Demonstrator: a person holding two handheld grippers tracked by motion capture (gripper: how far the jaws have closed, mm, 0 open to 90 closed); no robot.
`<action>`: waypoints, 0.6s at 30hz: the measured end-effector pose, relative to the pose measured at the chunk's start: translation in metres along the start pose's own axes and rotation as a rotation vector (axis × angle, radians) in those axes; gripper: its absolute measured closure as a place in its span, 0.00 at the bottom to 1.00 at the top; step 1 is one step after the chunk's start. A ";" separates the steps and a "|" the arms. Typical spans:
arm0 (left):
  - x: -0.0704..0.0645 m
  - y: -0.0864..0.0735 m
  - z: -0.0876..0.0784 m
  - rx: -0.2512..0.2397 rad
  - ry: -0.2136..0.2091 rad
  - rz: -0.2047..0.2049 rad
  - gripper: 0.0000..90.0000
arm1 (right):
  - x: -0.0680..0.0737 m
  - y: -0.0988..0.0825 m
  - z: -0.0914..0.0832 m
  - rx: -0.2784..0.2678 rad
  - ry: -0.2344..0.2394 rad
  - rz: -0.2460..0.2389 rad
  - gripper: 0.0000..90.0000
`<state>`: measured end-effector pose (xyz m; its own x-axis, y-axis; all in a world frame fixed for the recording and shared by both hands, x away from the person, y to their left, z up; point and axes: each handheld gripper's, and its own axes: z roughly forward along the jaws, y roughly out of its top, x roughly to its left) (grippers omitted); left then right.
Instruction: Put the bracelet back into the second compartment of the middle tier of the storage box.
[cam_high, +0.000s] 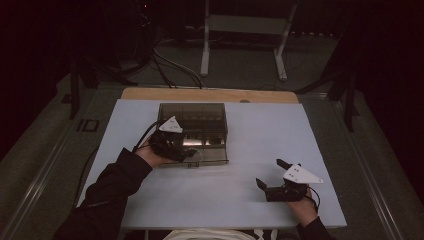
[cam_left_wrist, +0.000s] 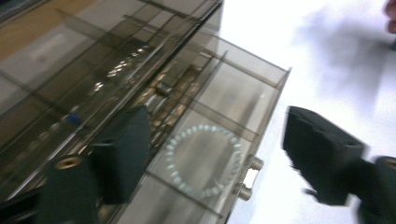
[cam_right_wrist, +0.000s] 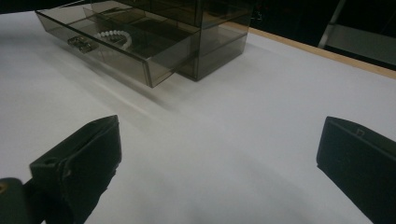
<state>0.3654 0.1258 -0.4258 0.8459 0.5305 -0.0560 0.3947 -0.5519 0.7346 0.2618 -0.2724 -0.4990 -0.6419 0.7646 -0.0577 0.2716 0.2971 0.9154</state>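
Left gripper (cam_high: 186, 154): centre-left of the high view, your left hand keeps it over the pulled-out drawer; its jaws stand apart with nothing clamped.
Bracelet (cam_left_wrist: 204, 160): a ring of pale beads, lower middle of the left gripper view, lying flat in the drawer's front compartment between the two jaws, touched by neither.
Drawer (cam_left_wrist: 261, 91): drawn out of the smoky clear box (cam_high: 192, 116) toward you, metal handle (cam_left_wrist: 250, 178) at its front.
Table (cam_high: 260, 130): white, bare to the right of the box.
Right gripper (cam_high: 267, 180): lower right of the high view, well apart from the box, jaws wide apart over bare tabletop.
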 end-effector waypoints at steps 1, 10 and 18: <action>0.000 0.000 -0.001 0.001 0.005 -0.005 0.23 | 0.000 0.000 0.000 0.000 0.000 0.000 0.00; -0.006 -0.004 -0.010 -0.005 -0.024 -0.029 0.04 | 0.000 0.000 0.000 0.003 -0.001 0.000 0.00; -0.015 -0.011 -0.012 -0.006 -0.009 -0.028 0.03 | 0.000 0.000 0.000 0.001 0.000 0.002 0.00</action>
<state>0.3440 0.1317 -0.4247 0.8376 0.5401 -0.0825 0.4163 -0.5331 0.7366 0.2619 -0.2721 -0.4992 -0.6414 0.7652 -0.0555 0.2740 0.2959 0.9151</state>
